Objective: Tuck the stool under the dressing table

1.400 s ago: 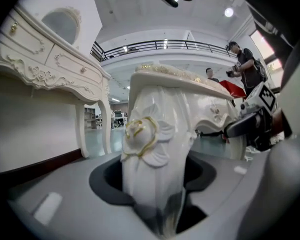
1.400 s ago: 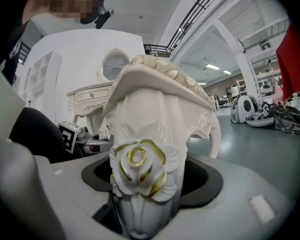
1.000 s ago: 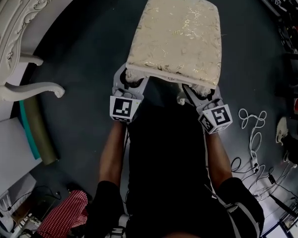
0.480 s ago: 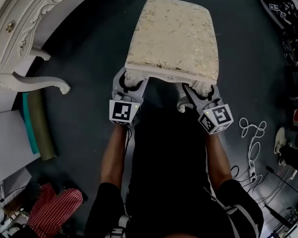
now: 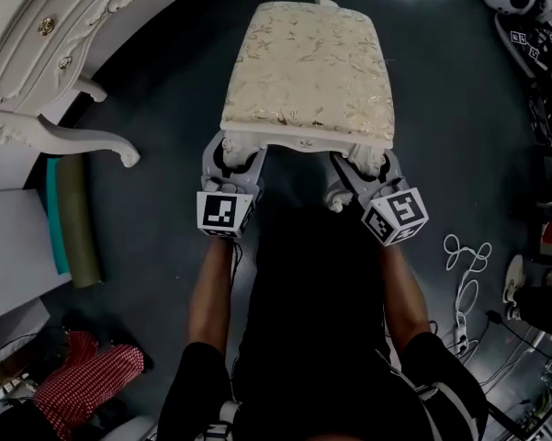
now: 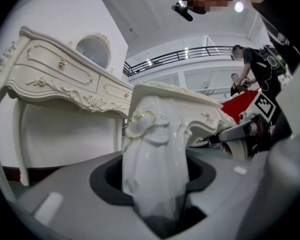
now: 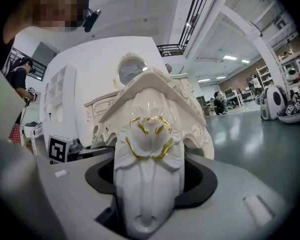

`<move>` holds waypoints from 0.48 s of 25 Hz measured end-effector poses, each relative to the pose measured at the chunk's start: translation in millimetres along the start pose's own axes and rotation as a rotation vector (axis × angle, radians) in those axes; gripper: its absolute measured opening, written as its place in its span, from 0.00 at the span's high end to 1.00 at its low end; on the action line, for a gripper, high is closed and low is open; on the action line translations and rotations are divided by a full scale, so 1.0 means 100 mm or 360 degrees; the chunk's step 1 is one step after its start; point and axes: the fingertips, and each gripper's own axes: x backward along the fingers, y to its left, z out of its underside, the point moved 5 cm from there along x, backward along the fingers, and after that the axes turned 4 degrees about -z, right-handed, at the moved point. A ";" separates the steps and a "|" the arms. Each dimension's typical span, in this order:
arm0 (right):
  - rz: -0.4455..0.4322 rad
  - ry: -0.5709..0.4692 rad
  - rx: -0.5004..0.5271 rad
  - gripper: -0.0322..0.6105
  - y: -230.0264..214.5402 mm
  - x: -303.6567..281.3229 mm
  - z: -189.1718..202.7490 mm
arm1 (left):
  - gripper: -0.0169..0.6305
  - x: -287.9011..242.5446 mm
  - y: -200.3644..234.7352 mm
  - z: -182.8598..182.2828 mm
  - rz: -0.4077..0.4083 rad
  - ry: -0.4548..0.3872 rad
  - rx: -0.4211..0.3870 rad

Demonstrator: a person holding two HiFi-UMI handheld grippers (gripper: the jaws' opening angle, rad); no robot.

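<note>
The stool (image 5: 308, 72), white carved with a cream and gold cushion, is held off the dark floor in front of me. My left gripper (image 5: 234, 154) is shut on its near left leg (image 6: 152, 159). My right gripper (image 5: 358, 168) is shut on the near right leg (image 7: 147, 174), which carries a gold flower; its jaws have just been closing further on that leg. Both legs fill the gap between the jaws in the gripper views. The white dressing table (image 5: 46, 53) stands at the upper left, ahead of the stool (image 6: 65, 79).
The table's curved leg (image 5: 83, 141) reaches out over the floor left of the stool. A green roll (image 5: 73, 219) lies by the wall, with red-checked cloth (image 5: 83, 389) at lower left. White cables (image 5: 468, 255) lie at right. People stand far off.
The stool and both grippers have moved forward toward the dressing table, which now shows further into the head view. The cables and floor clutter have slid back toward me.
</note>
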 end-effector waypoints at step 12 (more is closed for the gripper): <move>-0.0180 -0.0022 0.0067 0.52 0.27 -0.51 -0.22 | 0.59 0.22 0.48 -0.19 -0.0197 -0.0056 -0.0019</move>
